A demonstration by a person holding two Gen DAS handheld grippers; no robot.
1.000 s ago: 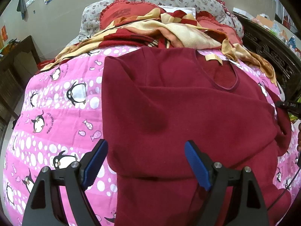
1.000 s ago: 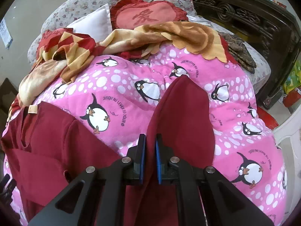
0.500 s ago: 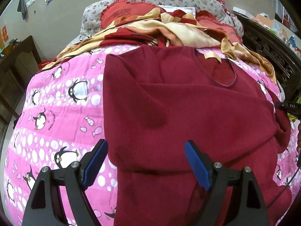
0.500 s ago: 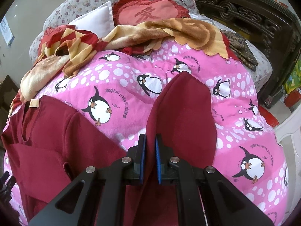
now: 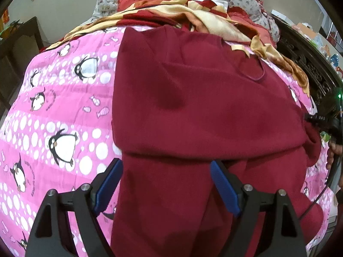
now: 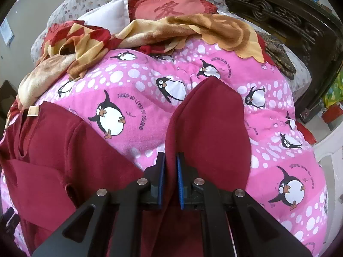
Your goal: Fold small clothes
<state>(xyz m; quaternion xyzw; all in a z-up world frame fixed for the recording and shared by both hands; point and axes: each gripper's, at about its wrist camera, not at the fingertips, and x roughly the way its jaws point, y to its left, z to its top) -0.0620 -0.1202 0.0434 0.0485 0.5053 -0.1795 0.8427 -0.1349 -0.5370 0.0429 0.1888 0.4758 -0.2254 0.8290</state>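
A dark red long-sleeved top lies spread on a pink penguin quilt, neckline toward the far pillows. One sleeve is folded across its body. My left gripper hangs open just above the top's lower left part, blue pads wide apart with cloth below them. In the right wrist view, my right gripper is shut on the other sleeve, which rises in a fold from between the pads and stretches away over the quilt. The top's body lies to the left there.
A red and yellow blanket is bunched at the head of the bed with a red cushion and pillows behind. Dark carved wooden furniture stands along the right side. A dark cabinet stands at the left.
The left gripper has come lower and nearer to the top, whose lower edge now fills the view between its pads. The right gripper keeps its hold on the sleeve, hardly moving.
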